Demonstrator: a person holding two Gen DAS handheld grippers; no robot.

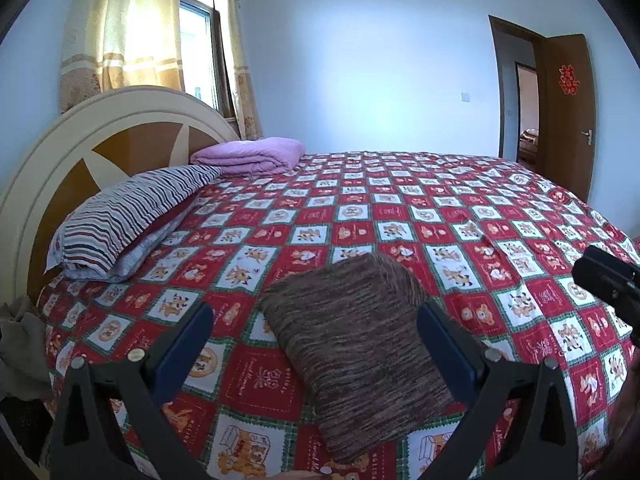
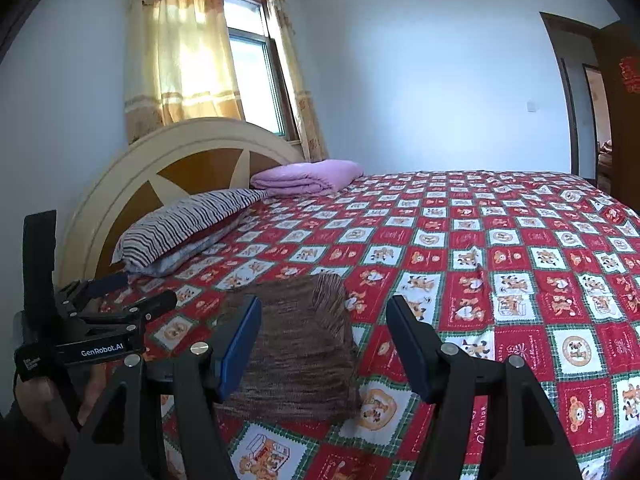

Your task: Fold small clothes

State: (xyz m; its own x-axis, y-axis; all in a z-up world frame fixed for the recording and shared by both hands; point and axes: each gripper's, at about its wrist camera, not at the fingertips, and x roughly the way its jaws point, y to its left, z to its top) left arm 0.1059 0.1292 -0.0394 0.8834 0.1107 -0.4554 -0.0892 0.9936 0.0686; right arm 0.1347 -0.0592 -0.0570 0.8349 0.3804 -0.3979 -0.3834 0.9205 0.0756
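Note:
A brown striped knit garment (image 1: 356, 356) lies folded into a compact rectangle on the red patterned bedspread (image 1: 400, 208). It also shows in the right wrist view (image 2: 296, 344). My left gripper (image 1: 316, 328) is open and empty, held above the near part of the garment with a finger on each side. My right gripper (image 2: 324, 320) is open and empty, hovering just right of the garment's right edge. The left gripper's body (image 2: 96, 328) shows at the left of the right wrist view.
A striped pillow (image 1: 128, 220) leans at the round headboard (image 1: 92, 152). A folded pink blanket (image 1: 252, 156) lies behind it. Some grey cloth (image 1: 20, 344) hangs at the bed's left edge. An open door (image 1: 568, 112) stands at the right.

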